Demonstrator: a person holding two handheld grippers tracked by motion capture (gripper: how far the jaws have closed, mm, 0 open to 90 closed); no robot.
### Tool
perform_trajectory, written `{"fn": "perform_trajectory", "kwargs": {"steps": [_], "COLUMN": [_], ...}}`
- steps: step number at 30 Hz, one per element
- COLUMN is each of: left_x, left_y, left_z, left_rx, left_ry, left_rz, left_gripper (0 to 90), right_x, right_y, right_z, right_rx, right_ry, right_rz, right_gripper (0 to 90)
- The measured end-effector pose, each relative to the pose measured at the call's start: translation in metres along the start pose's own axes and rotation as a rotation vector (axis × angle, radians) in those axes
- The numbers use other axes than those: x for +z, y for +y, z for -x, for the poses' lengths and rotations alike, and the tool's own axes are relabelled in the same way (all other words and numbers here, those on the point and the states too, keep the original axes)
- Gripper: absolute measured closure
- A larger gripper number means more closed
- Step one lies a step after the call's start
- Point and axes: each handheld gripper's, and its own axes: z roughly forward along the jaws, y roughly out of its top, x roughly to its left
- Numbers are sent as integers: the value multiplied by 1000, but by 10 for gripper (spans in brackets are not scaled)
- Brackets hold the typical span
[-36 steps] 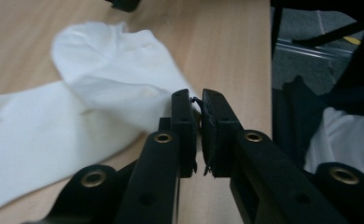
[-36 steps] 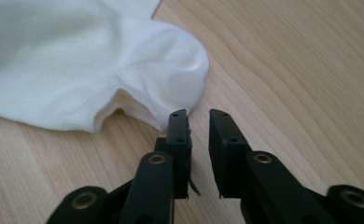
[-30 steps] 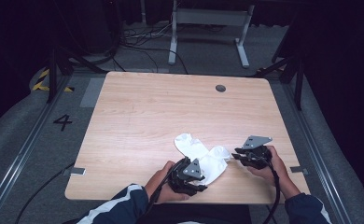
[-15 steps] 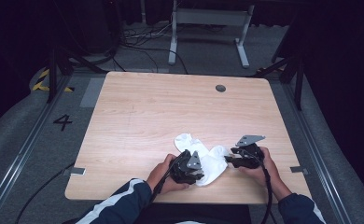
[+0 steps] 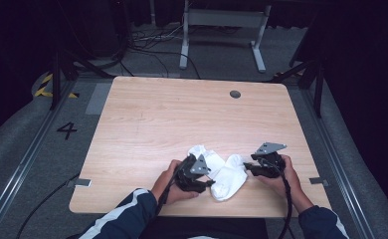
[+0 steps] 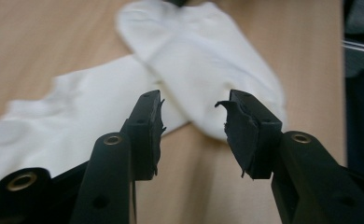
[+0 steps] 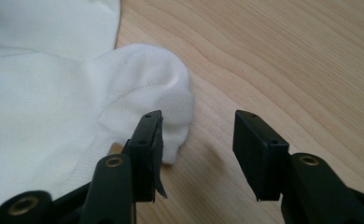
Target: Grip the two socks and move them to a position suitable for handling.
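Two white socks lie crossed near the table's front edge. One sock [image 5: 203,155] [image 6: 73,116] sits by the left hand; the other sock [image 5: 230,178] [image 6: 203,60] overlaps it and reaches toward the front. My left gripper [image 5: 208,180] [image 6: 192,109] is open, low over the wood, just short of where the socks cross. The right gripper [image 5: 249,167] [image 7: 196,126] is open too, with its left jaw over the rounded end of a sock [image 7: 143,88] and its right jaw over bare wood. A second sock layer [image 7: 54,23] lies behind.
The wooden table [image 5: 182,114] has a round grommet [image 5: 235,94] at the back right. Cables trail from both grippers off the front edge. Beyond the table stand a metal frame leg [image 5: 184,35] and floor cables; a "4" [image 5: 66,130] marks the floor at left.
The socks have been pulled together, and one now stretches toward the front edge. The right gripper has moved left toward them; the left gripper shifted slightly left and away from the front edge.
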Motion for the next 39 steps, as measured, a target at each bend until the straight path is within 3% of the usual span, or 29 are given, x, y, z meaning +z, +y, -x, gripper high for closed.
{"fn": "perform_trajectory", "kwargs": {"steps": [1,3,5,6,8,11,16,17,19,24,28,33,36,39], "left_x": [0,1,7,14,17,28,33,33,33,32,32,35,34,21], "left_y": [-3,-8,-12,-17,-18,-20,-20,-20,-22,-23,-22,-20,-18,-11], "left_z": [-9,-22,-32,-40,-42,-45,-50,-51,-53,-54,-57,-66,-66,-53], "left_rx": [-24,-91,-95,-126,-133,-121,-126,-132,-138,-120,-115,-127,-129,-81], "left_ry": [29,32,68,61,60,64,53,46,35,57,89,77,56,12], "left_rz": [-1,11,-21,-28,-39,-75,-48,-41,-32,-30,-25,-26,-20,-19], "left_gripper": [555,559,571,596,599,596,590,587,580,578,549,550,518,448], "right_x": [-1,-2,-1,2,3,5,6,6,6,4,-4,-16,-22,-25], "right_y": [0,1,1,1,1,1,-1,-1,-1,0,2,9,14,19], "right_z": [0,-1,-3,-5,-5,-4,-2,-2,-2,-6,-8,-11,-14,-17], "right_rx": [6,12,10,1,5,-7,2,-5,-17,-64,-98,-128,-158,-178], "right_ry": [7,21,33,33,39,54,98,112,121,128,138,143,138,132], "right_rz": [5,10,4,-10,-19,-16,-7,-9,-7,-2,32,96,126,141], "right_gripper": [534,524,510,506,517,554,619,675,696,860,873,875,876,875]}}
